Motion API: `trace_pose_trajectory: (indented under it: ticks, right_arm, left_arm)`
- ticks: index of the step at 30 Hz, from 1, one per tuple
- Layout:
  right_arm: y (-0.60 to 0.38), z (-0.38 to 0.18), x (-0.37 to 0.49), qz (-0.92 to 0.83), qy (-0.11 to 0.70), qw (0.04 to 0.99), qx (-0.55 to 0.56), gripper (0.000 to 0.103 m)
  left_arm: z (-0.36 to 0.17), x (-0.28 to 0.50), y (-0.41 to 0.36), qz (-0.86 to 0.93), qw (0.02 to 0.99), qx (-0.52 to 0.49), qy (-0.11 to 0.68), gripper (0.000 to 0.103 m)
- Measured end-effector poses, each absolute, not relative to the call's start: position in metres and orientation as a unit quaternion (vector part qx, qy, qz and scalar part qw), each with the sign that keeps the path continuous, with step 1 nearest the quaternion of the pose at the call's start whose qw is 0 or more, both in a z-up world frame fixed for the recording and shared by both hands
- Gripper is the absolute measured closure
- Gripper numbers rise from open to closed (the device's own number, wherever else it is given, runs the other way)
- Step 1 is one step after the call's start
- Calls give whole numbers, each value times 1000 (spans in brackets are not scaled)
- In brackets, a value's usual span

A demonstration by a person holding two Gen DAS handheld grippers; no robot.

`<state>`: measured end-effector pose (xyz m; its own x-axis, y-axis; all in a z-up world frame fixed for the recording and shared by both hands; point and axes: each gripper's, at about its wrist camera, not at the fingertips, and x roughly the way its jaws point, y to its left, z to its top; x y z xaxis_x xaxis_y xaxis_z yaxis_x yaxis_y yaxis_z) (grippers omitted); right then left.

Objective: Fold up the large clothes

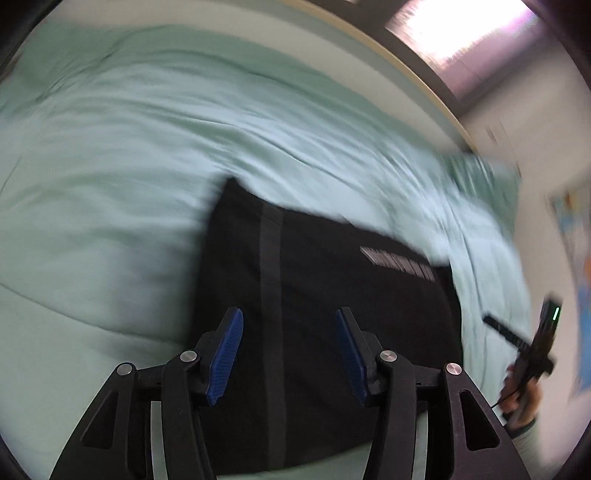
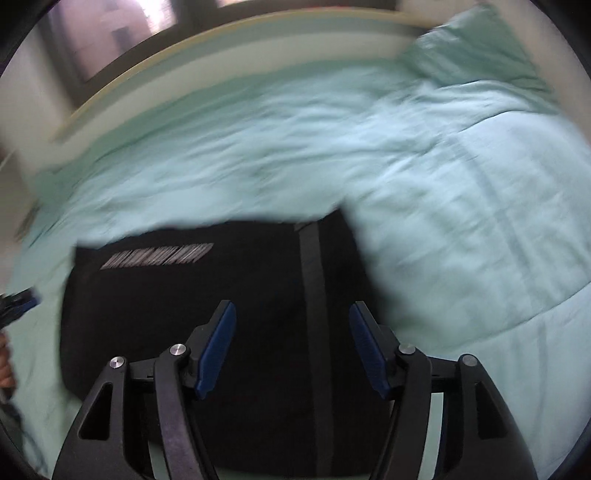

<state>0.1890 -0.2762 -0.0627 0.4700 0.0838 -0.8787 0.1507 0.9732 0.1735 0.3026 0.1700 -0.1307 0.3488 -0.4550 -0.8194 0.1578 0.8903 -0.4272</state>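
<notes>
A black garment (image 1: 325, 317) lies folded into a compact block on a pale green quilt (image 1: 129, 177). It has a grey stripe and a white printed label. My left gripper (image 1: 290, 317) hangs over it, open and empty, blue pads apart. The garment also shows in the right wrist view (image 2: 229, 314), with my right gripper (image 2: 291, 314) open and empty above it. The right gripper, held by a hand, appears at the right edge of the left wrist view (image 1: 532, 354). Both views are blurred by motion.
The quilt (image 2: 461, 206) covers a bed and is wrinkled. A green pillow (image 2: 476, 48) lies at the far right corner. The bed's pale frame (image 1: 413, 62) runs along the far side, with a window (image 1: 458, 29) and wall behind it.
</notes>
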Motion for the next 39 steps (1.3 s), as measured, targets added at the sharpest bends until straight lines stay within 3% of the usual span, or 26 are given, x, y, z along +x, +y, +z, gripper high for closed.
trace_pose_trajectory:
  ticks: [6, 9, 12, 16, 23, 27, 32, 36, 39]
  right_arm:
    - [-193, -78, 165, 33, 537, 840, 70, 37]
    - [-171, -116, 169, 34, 573, 817, 58, 37]
    - [-165, -159, 175, 32, 602, 796, 45, 37]
    - [-164, -180, 181, 32, 607, 793, 52, 37]
    - [-177, -130, 195, 73, 580, 806, 93, 37]
    - [-179, -106, 236, 59, 541, 835, 75, 27]
    - [-174, -169, 297, 37, 596, 798, 81, 29]
    - [-158, -200, 310, 13, 617, 786, 35, 29]
    - [-162, -196, 306, 22, 607, 793, 49, 29]
  left_arm:
    - [-137, 246, 50, -212, 821, -15, 529, 49]
    - [-183, 242, 28, -183, 793, 5, 581, 49]
    - [-225, 250, 27, -165, 775, 3, 609, 48]
    - [-229, 257, 33, -162, 772, -14, 614, 48]
    - [-162, 265, 44, -198, 801, -24, 564, 48]
    - [-154, 298, 51, -181, 808, -58, 558, 47]
    - [-219, 338, 54, -123, 783, -54, 607, 47]
    - [-224, 336, 35, -107, 798, 31, 593, 43]
    - [-216, 331, 41, -114, 804, 15, 584, 39]
